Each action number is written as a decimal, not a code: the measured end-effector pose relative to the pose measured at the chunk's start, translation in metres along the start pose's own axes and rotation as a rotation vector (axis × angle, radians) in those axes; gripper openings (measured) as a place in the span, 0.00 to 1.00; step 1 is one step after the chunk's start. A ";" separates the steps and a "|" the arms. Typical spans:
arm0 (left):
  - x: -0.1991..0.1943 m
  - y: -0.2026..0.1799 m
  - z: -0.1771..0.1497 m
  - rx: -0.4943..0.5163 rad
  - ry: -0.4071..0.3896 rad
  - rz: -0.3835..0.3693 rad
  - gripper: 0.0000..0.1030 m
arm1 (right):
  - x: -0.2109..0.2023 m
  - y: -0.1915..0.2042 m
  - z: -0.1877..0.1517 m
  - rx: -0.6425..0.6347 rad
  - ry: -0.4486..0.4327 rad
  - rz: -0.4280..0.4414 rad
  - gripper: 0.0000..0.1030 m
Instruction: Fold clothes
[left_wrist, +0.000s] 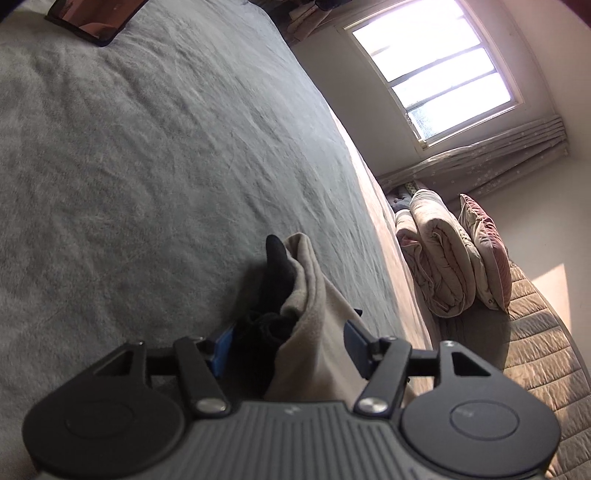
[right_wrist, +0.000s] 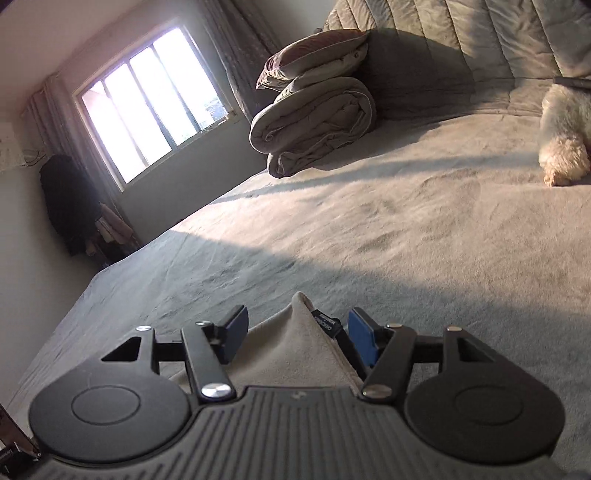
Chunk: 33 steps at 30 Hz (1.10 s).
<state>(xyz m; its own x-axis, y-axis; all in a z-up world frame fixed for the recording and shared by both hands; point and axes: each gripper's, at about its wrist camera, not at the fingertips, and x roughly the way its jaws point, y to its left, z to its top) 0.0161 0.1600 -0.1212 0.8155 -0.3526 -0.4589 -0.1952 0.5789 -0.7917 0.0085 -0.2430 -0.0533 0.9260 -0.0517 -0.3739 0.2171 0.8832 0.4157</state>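
On a grey bed (left_wrist: 147, 166) in a sunlit bedroom, two hand-held grippers stand over a beige garment (left_wrist: 314, 332) with a black lining (left_wrist: 273, 295). The left gripper (left_wrist: 288, 343) has its fingers (left_wrist: 221, 350) apart, a bunched fold of the garment rising between them; the black cloth lies close against the left blue pad, while the right pad stands clear of the beige cloth. The right gripper (right_wrist: 295, 332) also has its fingers (right_wrist: 362, 343) spread, with a peaked corner of the garment (right_wrist: 299, 343) and its black label (right_wrist: 325, 321) standing in the gap, neither pad pressing on it. The garment rests on the bed at the near edge in both views. Farther off, a rolled quilt (right_wrist: 314, 122) and a pillow (right_wrist: 314, 55) are stacked near the window (right_wrist: 147, 99), a white fluffy animal (right_wrist: 565, 136) lies on the bed at the right, and a tablet (left_wrist: 92, 18) sits on the far corner.
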 end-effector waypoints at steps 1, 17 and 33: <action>0.002 -0.001 -0.001 0.004 -0.005 0.004 0.59 | 0.000 0.013 -0.006 -0.063 0.008 0.021 0.62; -0.006 0.012 -0.009 0.087 -0.054 0.019 0.35 | 0.108 0.115 -0.057 -0.270 0.367 0.055 0.00; -0.018 -0.011 -0.011 0.069 -0.117 0.019 0.32 | 0.091 0.112 -0.053 -0.272 0.443 0.128 0.12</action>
<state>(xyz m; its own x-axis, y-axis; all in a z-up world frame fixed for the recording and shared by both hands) -0.0024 0.1521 -0.1085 0.8709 -0.2551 -0.4201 -0.1767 0.6351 -0.7519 0.1005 -0.1236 -0.0845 0.7078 0.2144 -0.6730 -0.0313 0.9614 0.2733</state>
